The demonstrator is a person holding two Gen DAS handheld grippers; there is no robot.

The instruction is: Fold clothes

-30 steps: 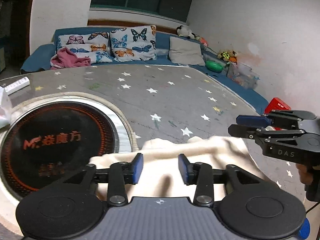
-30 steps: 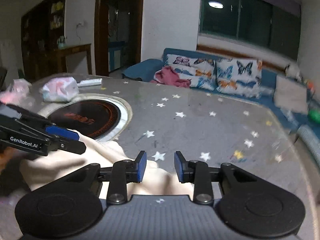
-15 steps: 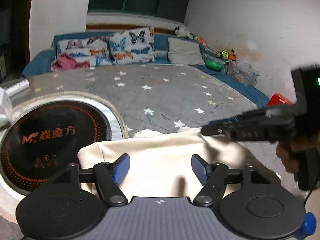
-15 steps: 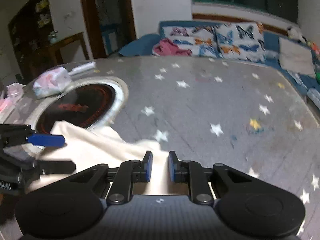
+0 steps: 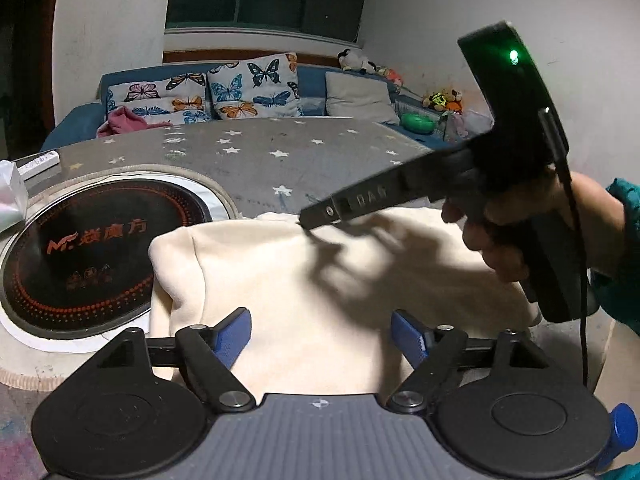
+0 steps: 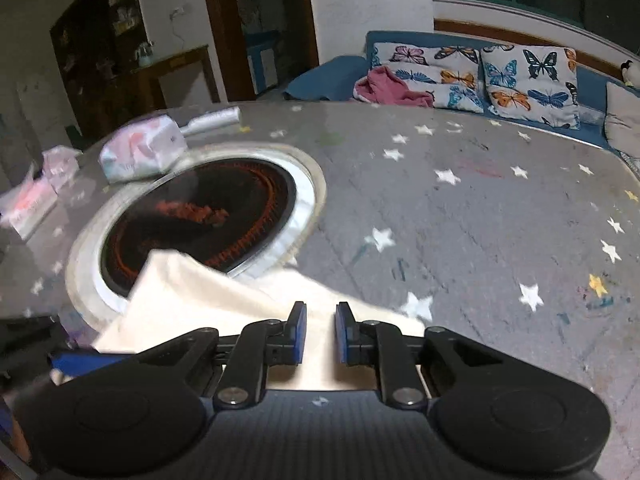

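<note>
A cream garment (image 5: 320,276) lies folded on the near edge of the grey star-patterned table (image 5: 280,152), partly over the round black cooktop (image 5: 96,248). My left gripper (image 5: 322,334) is wide open just above the garment's near part, holding nothing. My right gripper (image 6: 321,330) has its jaws nearly together with a small gap over the garment (image 6: 224,304); cloth shows between the pads, grip unclear. In the left wrist view the right gripper (image 5: 316,220) reaches over the garment's far edge.
A tissue pack (image 6: 140,154) and a white remote (image 6: 212,120) lie beyond the cooktop (image 6: 200,216). A blue sofa (image 5: 312,80) with butterfly pillows and a pink cloth (image 5: 128,120) stands behind the table. A wall is at the right.
My left gripper opened wide and drew back over the garment. My right gripper swung in over the garment's far edge and narrowed its jaws. The garment now lies flatter.
</note>
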